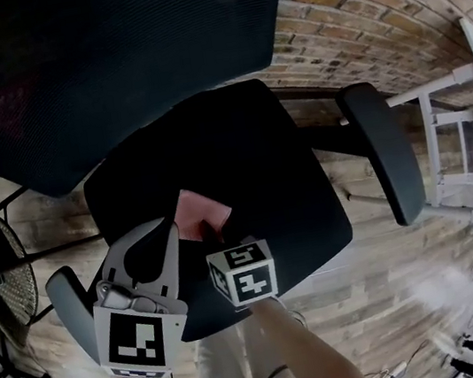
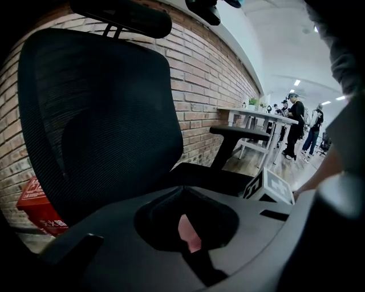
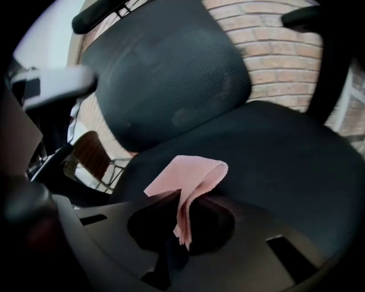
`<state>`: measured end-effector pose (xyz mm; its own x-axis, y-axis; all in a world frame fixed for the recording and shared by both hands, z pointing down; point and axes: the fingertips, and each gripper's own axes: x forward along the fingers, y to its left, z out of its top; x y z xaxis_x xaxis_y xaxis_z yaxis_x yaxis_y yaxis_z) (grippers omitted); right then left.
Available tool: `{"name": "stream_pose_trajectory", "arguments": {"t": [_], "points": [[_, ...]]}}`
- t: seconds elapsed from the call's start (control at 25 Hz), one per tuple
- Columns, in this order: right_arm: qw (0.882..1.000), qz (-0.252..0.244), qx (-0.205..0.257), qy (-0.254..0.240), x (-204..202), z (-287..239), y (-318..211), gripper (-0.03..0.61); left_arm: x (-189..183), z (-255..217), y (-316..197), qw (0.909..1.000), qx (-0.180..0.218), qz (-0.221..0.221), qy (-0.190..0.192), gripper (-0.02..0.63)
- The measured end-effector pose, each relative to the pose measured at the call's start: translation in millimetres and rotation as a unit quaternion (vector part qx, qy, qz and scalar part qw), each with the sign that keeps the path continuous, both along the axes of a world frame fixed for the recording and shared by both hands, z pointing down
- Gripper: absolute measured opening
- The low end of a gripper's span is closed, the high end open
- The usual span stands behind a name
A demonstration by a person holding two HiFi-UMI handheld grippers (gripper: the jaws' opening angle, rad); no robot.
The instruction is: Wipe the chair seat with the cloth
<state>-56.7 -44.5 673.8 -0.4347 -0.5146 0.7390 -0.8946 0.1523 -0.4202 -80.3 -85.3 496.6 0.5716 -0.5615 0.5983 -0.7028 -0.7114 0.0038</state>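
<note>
- Over the chair seat [image 1: 254, 158], I am gripping the pink cloth [image 3: 188, 174] in my right tongs [image 3: 181, 199].
- I am holding my left tongs [image 2: 183, 188] clenched just beside them.

Item one, as we list it: black chair seat [image 1: 262, 179], padded, level, with a rounded front edge. On it lies one pink cloth [image 1: 197, 210], folded over, near the front left part of the seat; in the right gripper view its fold rests on the seat while one end is lifted. Item two: wood-plank floor [image 1: 389, 293]. On it we count the chair, a white table frame [image 1: 445, 149] to the right, loose cables [image 1: 389, 373] and a red box [image 2: 34, 205] by the brick wall.
</note>
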Motion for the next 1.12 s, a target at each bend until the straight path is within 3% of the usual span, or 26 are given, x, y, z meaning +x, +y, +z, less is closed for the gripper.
{"name": "stream_pose_trajectory", "arguments": {"t": [0.44,0.72,0.92,1.12], "points": [[0.987,0.142,-0.014,0.07,167,-7,35,0.051,51,6,31,0.9981,-0.017,0.059,0.008,0.018],[0.975,0.188,-0.019,0.115,250,-15,71,0.051,67,12,46,0.9969,-0.026,0.074,0.01,0.018],[0.973,0.192,-0.018,0.128,269,-21,80,0.051,65,9,46,0.9971,-0.023,0.071,0.008,0.018],[0.979,0.174,-0.022,0.103,238,-16,79,0.051,54,3,46,0.998,-0.024,0.057,0.008,0.018]]}}
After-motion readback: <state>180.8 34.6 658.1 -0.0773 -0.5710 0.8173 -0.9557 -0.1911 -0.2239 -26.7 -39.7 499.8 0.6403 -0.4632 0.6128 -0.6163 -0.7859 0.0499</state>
